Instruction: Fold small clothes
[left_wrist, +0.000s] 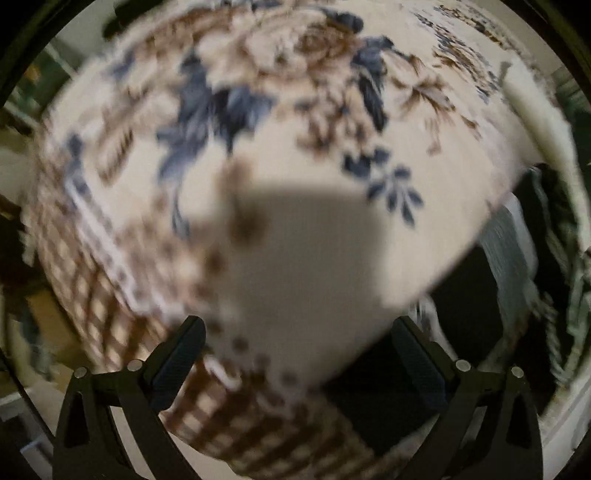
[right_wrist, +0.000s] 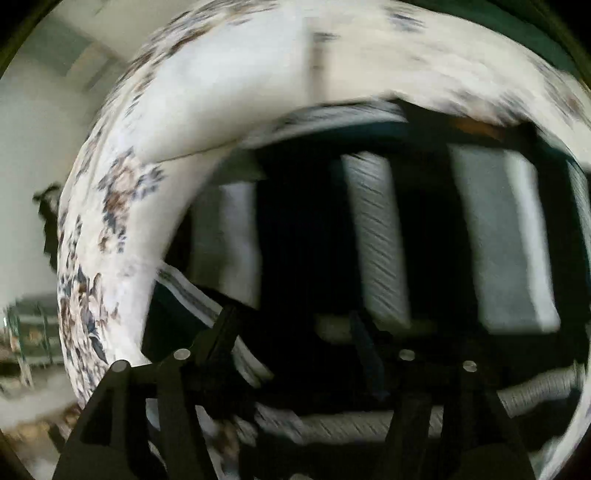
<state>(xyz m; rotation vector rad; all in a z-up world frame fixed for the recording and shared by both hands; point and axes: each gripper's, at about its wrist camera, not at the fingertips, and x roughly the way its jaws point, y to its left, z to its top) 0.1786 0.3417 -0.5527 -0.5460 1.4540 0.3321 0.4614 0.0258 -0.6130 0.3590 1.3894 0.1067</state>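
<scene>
A black and grey striped garment (right_wrist: 376, 236) lies spread on a bed with a cream floral cover (right_wrist: 207, 96). In the left wrist view the floral cover (left_wrist: 280, 122) fills the frame and the garment's edge (left_wrist: 509, 251) shows at the right. My left gripper (left_wrist: 295, 332) is open and empty above the cover, its shadow on the cloth. My right gripper (right_wrist: 291, 332) hovers low over the striped garment with its fingers apart; both views are motion-blurred and I cannot see cloth between the fingers.
A brown checked border (left_wrist: 96, 295) runs along the cover's edge at the lower left. Floor and furniture (right_wrist: 33, 332) show beyond the bed at the left. A pale wall (right_wrist: 33, 129) stands behind.
</scene>
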